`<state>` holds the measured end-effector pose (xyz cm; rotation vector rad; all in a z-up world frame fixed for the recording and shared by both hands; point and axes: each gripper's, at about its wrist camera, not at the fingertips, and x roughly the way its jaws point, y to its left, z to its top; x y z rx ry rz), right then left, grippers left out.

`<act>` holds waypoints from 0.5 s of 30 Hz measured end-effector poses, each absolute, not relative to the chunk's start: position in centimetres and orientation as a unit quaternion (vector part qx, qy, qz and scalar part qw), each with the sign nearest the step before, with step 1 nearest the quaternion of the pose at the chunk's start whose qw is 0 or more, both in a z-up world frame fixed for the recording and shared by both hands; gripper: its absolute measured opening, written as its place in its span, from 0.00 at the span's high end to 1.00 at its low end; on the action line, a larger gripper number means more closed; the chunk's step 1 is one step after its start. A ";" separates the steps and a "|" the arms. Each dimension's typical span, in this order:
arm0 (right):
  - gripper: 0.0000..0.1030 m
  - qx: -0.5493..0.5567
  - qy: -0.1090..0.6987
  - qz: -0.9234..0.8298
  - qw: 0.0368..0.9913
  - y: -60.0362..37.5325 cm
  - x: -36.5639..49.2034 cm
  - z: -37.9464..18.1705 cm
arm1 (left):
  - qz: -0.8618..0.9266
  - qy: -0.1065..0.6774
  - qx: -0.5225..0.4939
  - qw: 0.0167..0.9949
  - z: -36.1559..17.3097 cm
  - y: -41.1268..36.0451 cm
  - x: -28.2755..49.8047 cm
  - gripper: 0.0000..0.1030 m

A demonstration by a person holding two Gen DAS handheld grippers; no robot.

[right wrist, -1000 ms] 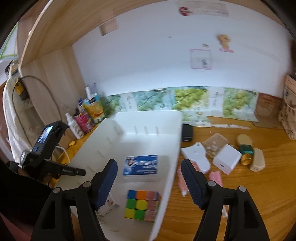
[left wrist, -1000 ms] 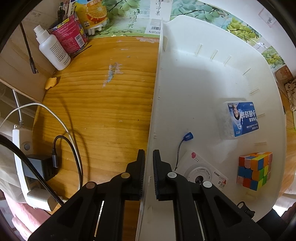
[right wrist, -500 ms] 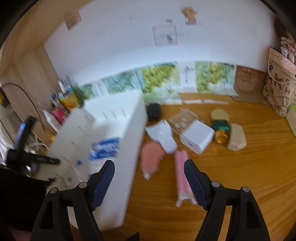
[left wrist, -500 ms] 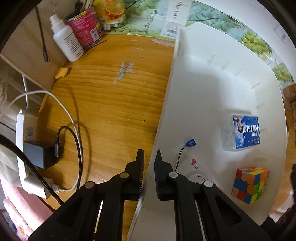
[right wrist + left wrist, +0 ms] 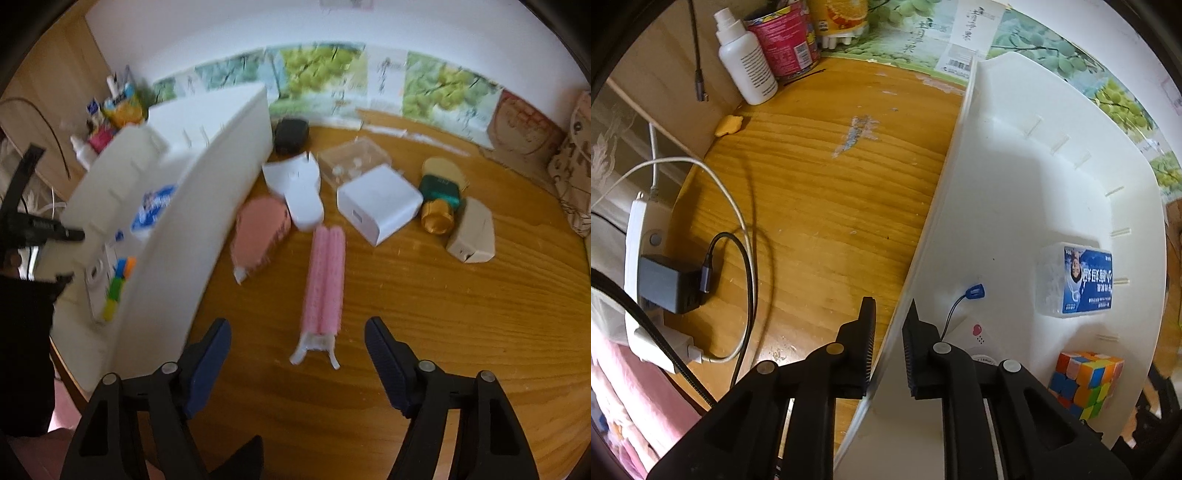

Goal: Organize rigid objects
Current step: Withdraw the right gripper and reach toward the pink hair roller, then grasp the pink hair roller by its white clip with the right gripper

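The white bin [image 5: 1015, 184] holds a colour cube [image 5: 1086, 384], a blue-labelled box [image 5: 1078, 284] and a white gadget with a blue-tipped cord [image 5: 975, 291]. My left gripper [image 5: 890, 310] points down astride the bin's left wall. Its jaws are opening, and a narrow gap shows on each side of the wall. My right gripper [image 5: 297, 332] hangs over the table beside the bin [image 5: 207, 192]; its wide jaws are closing with nothing between them. Just beyond its tips lies a pink roller [image 5: 327, 277]. A pink brush [image 5: 258, 232] and a white adapter [image 5: 378, 208] lie further back.
Behind the roller lie a white plastic piece [image 5: 301, 188], a clear box [image 5: 351, 158], a black item [image 5: 291, 133], a green-gold bottle [image 5: 439, 199] and a beige pack [image 5: 472, 232]. Left of the bin are a power strip [image 5: 639, 277] with cables, a white bottle [image 5: 746, 62] and a red can [image 5: 783, 40].
My left jaws have parted slightly from the bin wall and the wrist has rolled. My right gripper has swung from above the bin down to the table, towards the pink roller.
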<state>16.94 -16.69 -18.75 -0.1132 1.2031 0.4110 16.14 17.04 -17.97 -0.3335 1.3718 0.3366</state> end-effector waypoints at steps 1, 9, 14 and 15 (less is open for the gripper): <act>0.33 -0.056 0.569 0.196 0.797 -16.8 17.2 -19.1 | 0.159 0.626 -0.156 0.747 -18.0 17.1 16.1 0.85; 0.36 -0.070 0.593 0.233 0.767 -17.4 18.8 -20.3 | 0.193 0.616 -0.175 0.744 -18.0 16.9 15.2 0.81; 0.48 -0.083 0.602 0.250 0.754 -17.6 19.5 -21.1 | 0.205 0.610 -0.183 0.743 -17.8 16.6 14.8 0.80; 0.50 -0.085 0.603 0.253 0.752 -17.6 19.7 -21.2 | 0.208 0.609 -0.184 0.743 -17.8 16.6 14.7 0.80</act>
